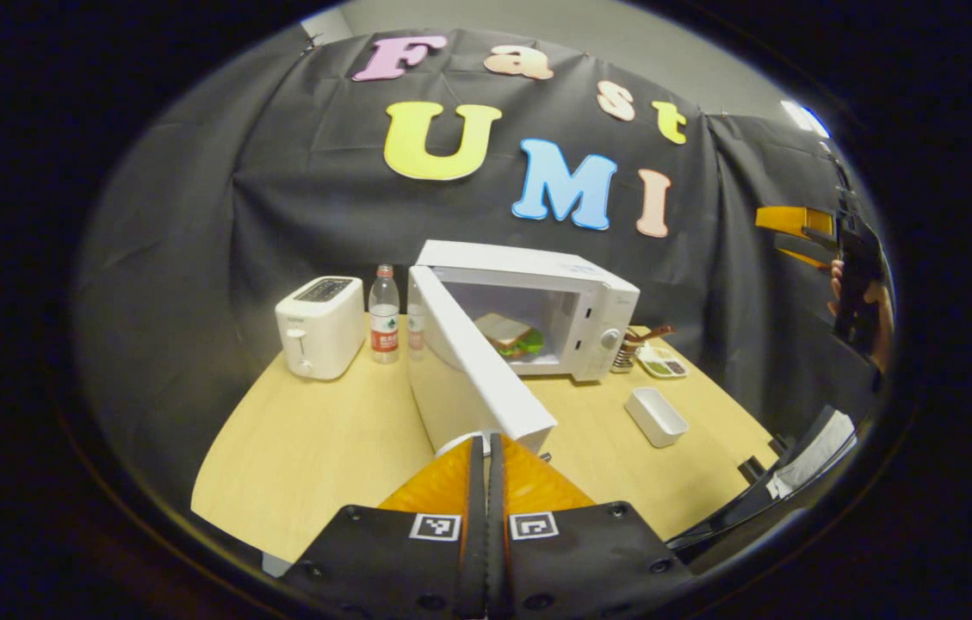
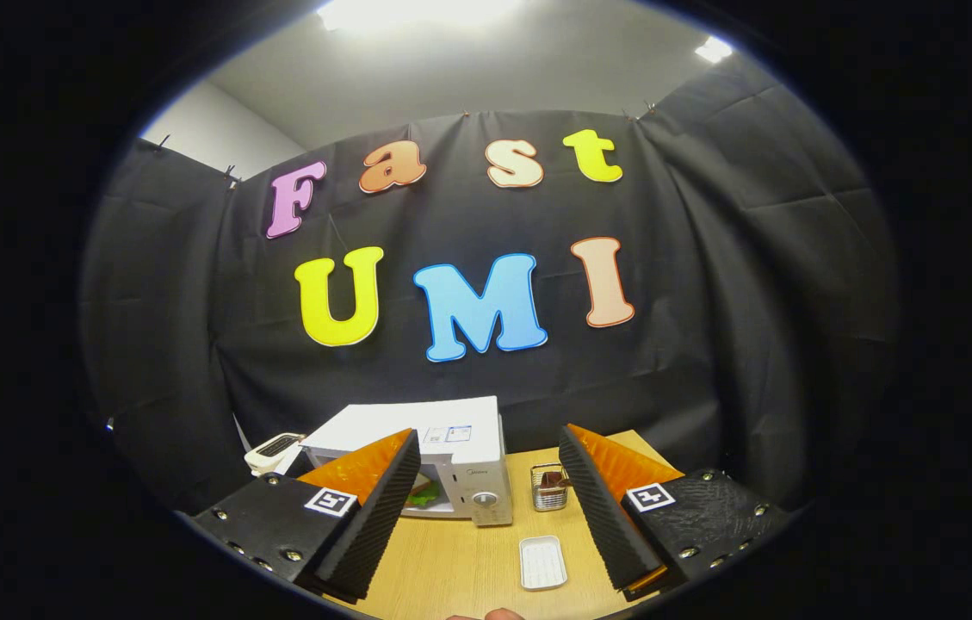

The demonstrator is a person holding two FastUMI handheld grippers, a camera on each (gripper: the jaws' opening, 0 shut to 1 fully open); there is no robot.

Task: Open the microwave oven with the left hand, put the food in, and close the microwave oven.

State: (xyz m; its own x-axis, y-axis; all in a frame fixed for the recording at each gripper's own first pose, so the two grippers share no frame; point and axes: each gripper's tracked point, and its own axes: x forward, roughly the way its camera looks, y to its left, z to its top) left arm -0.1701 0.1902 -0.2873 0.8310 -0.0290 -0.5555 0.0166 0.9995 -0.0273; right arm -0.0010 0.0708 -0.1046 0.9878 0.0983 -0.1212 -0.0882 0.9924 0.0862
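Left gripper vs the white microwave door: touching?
Cannot tell. In the left gripper view the left gripper, fingers closed together, ends right at the lower corner of the open white microwave door, but the fingertips overlap the door edge, so neither contact nor gap shows.

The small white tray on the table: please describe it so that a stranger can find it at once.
Start at the white microwave, which stands on the wooden table with its door open. In front of its control side lies a small white tray, rectangular and empty. The dish nearer the microwave holds food, and this tray holds nothing.
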